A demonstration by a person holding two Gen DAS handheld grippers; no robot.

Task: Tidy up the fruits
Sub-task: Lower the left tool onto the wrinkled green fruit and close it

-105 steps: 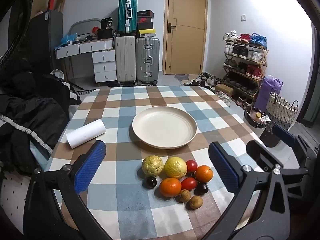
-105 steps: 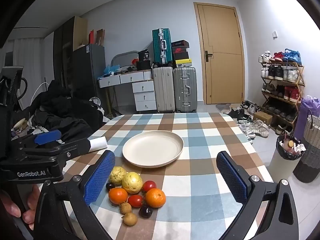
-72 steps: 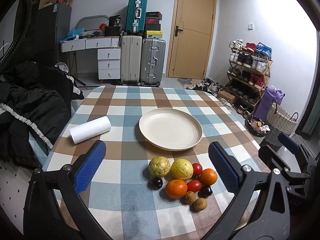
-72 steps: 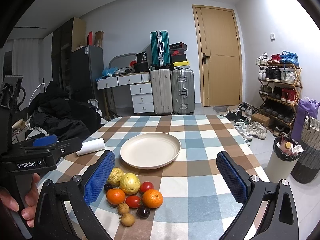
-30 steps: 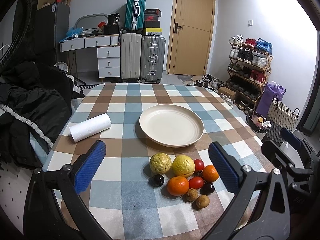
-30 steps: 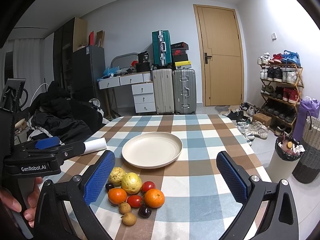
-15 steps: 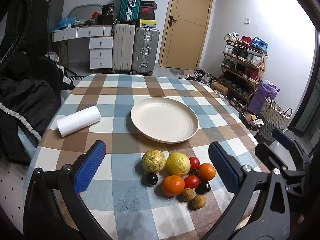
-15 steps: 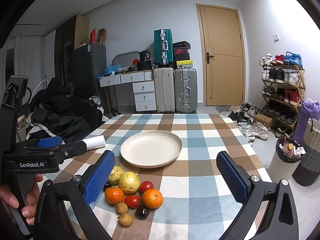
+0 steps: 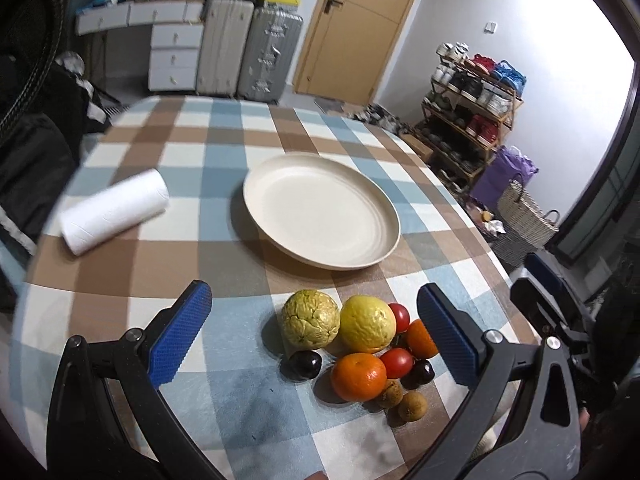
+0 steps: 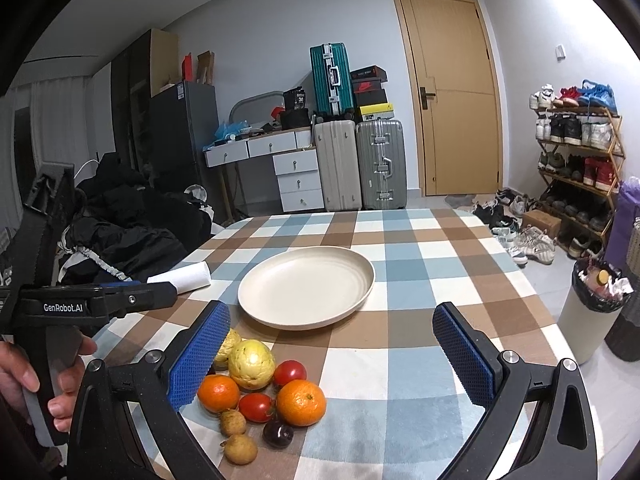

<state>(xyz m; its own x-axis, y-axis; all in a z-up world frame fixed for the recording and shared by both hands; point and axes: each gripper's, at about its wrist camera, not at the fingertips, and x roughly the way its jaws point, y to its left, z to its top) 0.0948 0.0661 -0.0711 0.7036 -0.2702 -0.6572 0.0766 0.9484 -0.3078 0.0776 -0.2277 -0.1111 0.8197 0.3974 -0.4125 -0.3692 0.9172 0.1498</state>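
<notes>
A pile of fruit (image 9: 352, 340) lies on the checked table in front of an empty cream plate (image 9: 320, 210). It holds two yellow-green guavas, two oranges (image 9: 358, 376), two tomatoes, two dark plums and two small brown longans. My left gripper (image 9: 316, 328) is open and empty, with the guavas between its blue pads. My right gripper (image 10: 332, 352) is open and empty above the table's near edge; the fruit pile (image 10: 256, 388) lies by its left pad and the plate (image 10: 306, 292) is beyond.
A white paper roll (image 9: 114, 210) lies on the table left of the plate. The table edge curves away at right, with a bin (image 10: 588, 312) and a shoe rack (image 10: 576, 160) beyond. Dark clothes (image 10: 120, 228) are heaped at left.
My left gripper has tilted down and moved closer to the fruit pile, which now looks larger between its pads. My right gripper has barely moved.
</notes>
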